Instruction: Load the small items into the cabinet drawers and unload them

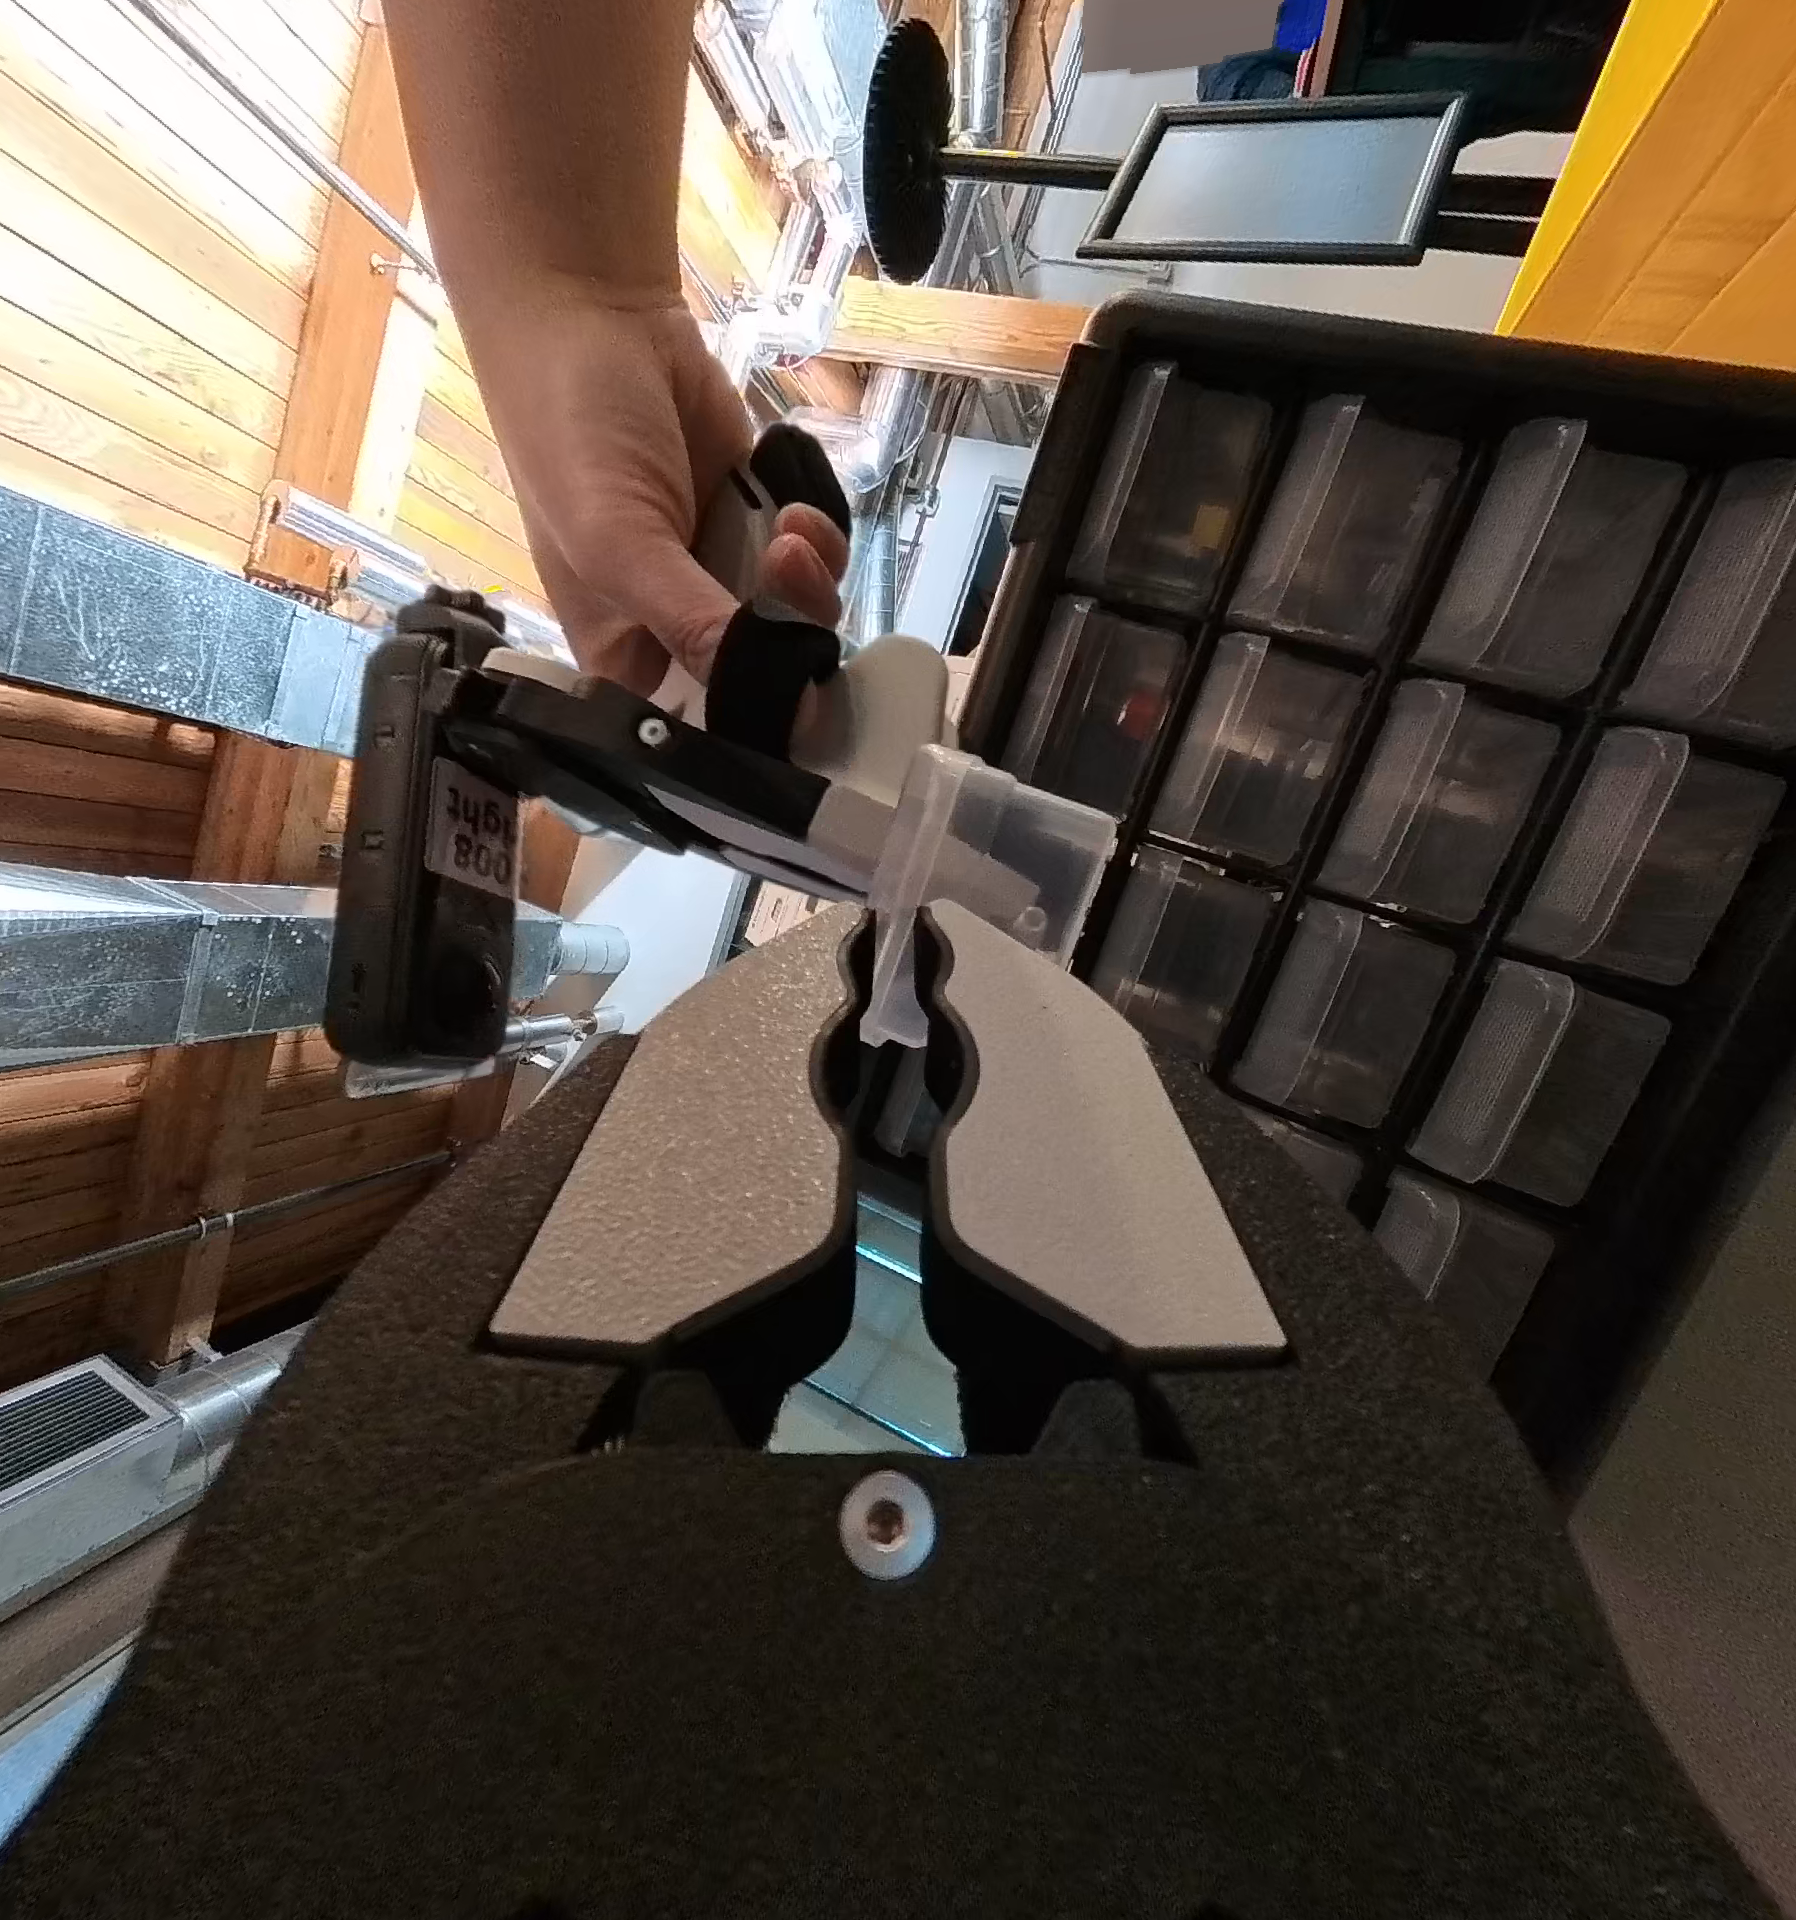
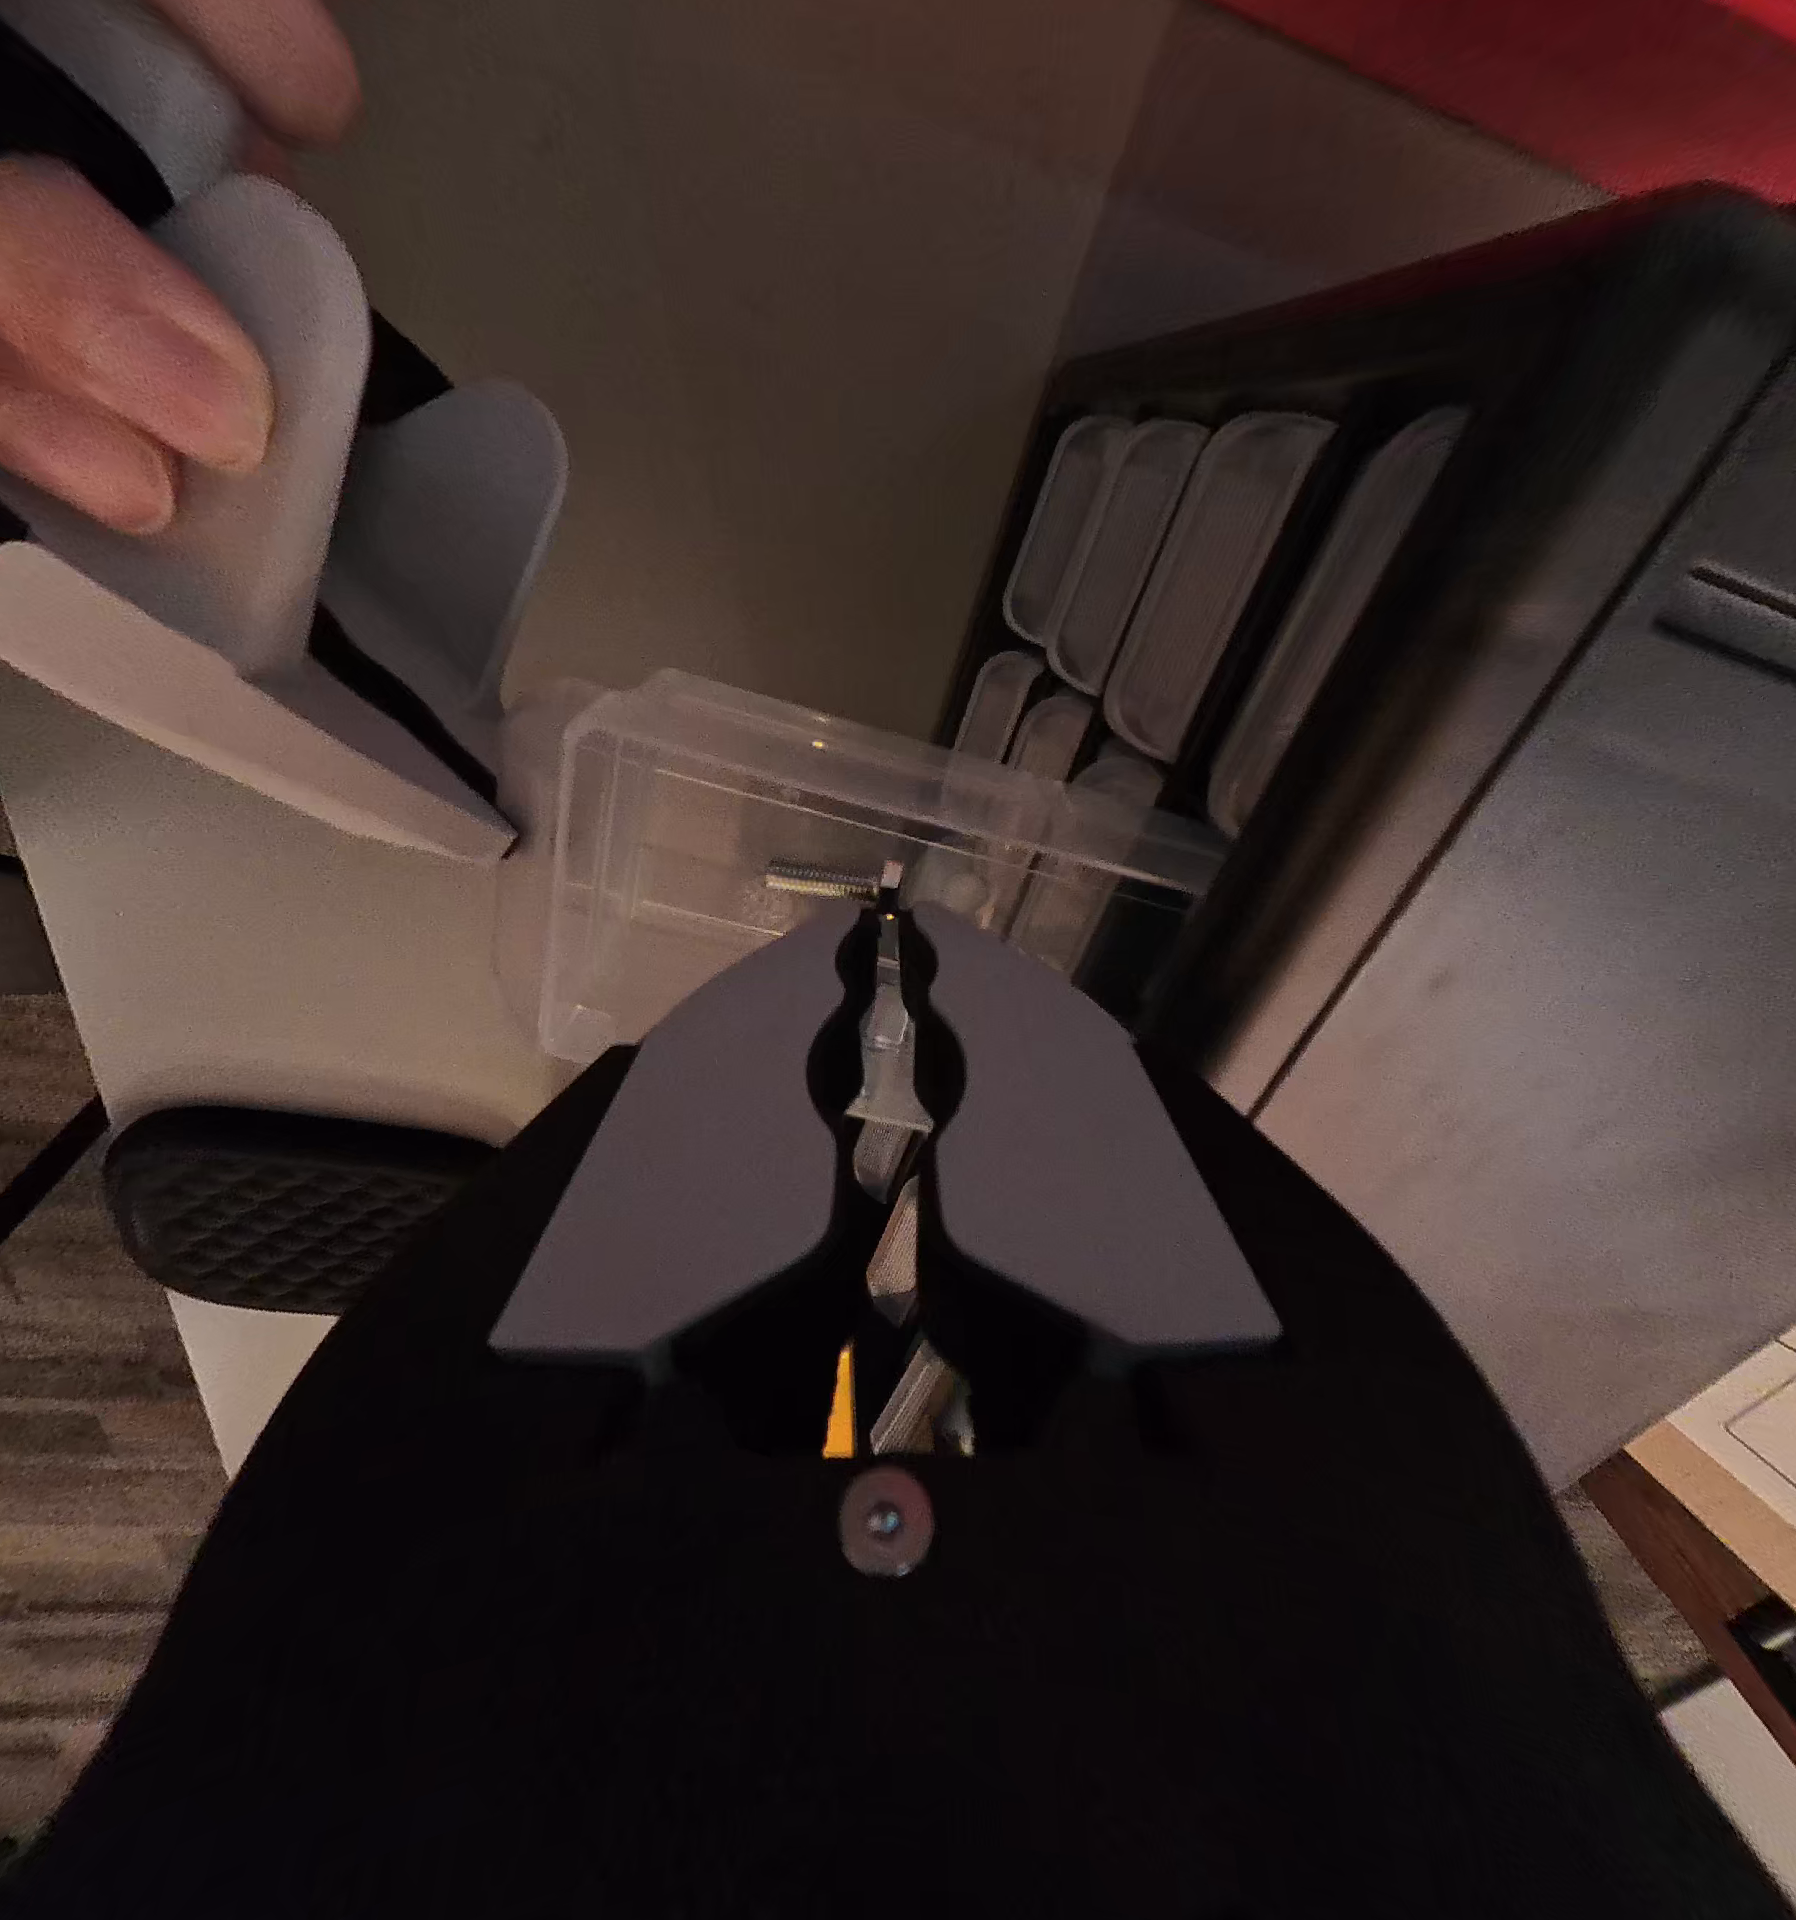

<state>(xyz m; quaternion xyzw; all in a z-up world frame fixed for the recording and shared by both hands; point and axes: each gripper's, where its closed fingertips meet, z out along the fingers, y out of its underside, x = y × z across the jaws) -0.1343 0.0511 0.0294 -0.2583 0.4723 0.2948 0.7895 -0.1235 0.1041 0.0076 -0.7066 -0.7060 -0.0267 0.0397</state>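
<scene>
1. 2 claws clenched: the left gripper [image 1: 894, 997] grasps the clear drawer [image 1: 1019, 842] by its tab; the right gripper [image 2: 889, 925] seemingly pinches the screw [image 2: 821, 879] inside it.
2. The tab hold is thin, so the drawer could pivot and spill.
3. The cabinet [image 1: 1496, 727] sits at 2 o'clock; a tilted drawer might jam.

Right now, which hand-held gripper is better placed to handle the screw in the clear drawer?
Right hand-held gripper: tips at the screw inside the clear drawer; the left hand-held gripper is busy holding that drawer.
</scene>
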